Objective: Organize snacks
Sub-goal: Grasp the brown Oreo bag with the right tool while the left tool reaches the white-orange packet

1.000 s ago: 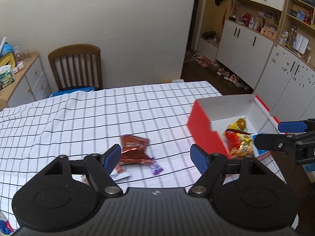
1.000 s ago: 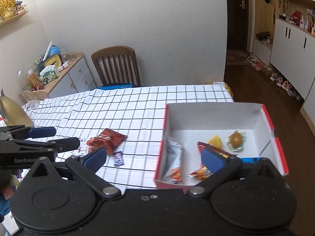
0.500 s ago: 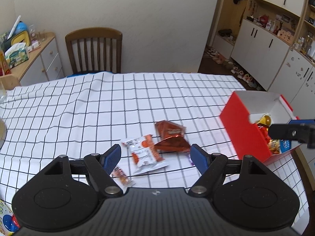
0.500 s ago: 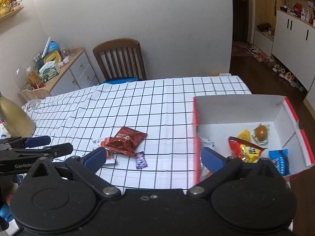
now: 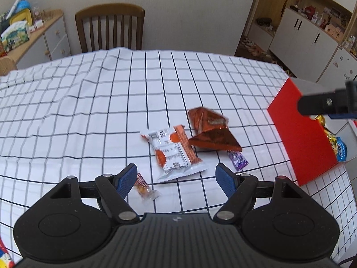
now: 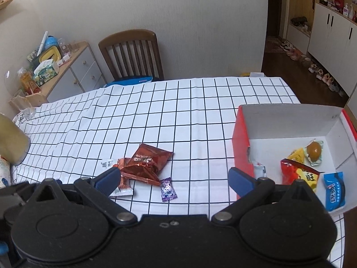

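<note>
Showing only partly: white-and-orange packet (image 5: 173, 150), half covered by left tool pad in right wrist view; small candy (image 5: 144, 186) tucked against left tool (image 5: 176, 178). Lying mid-table (image 5: 89, 111), clustered: two shiny brown packets (image 5: 208, 129) overlapping, one purple candy (image 6: 168, 189) just beside. Sitting at right table edge: one red box (image 6: 239, 143), white inside, cut off by frame, holding about five snacks. Standing wide apart, gripping nothing: left tool; right tool (image 6: 173, 181).
</note>
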The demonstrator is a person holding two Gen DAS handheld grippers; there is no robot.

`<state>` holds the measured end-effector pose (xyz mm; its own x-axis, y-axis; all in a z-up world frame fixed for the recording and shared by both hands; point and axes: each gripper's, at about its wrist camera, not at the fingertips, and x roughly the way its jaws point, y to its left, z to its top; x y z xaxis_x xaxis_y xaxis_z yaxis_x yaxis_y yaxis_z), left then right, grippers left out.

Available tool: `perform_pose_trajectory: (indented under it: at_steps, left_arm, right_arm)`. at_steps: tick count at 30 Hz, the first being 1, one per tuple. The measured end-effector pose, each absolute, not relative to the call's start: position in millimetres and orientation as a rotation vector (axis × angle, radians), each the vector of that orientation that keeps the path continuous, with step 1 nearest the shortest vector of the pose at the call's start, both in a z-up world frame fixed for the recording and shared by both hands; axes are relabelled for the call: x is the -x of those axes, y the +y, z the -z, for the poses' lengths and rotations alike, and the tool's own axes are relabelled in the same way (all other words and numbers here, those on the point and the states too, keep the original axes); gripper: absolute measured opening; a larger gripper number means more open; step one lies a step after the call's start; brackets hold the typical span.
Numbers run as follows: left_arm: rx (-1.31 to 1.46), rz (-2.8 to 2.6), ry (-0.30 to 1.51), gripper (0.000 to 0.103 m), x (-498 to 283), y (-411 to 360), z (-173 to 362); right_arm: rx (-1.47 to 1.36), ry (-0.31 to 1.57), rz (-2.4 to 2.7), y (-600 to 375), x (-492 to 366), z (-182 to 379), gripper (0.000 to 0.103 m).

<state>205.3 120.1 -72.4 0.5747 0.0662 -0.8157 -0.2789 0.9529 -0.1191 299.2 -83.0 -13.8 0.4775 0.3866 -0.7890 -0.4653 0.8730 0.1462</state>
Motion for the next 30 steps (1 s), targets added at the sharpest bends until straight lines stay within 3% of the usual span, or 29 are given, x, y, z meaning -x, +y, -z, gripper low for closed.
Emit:
perform_pose_trajectory:
  at_steps: [30]
  left_arm:
    - [0.380,-0.252,1.082,0.077,-278,143,133]
  right_arm:
    - [0.054,1.140,-0.378,17,-378,108,0.097]
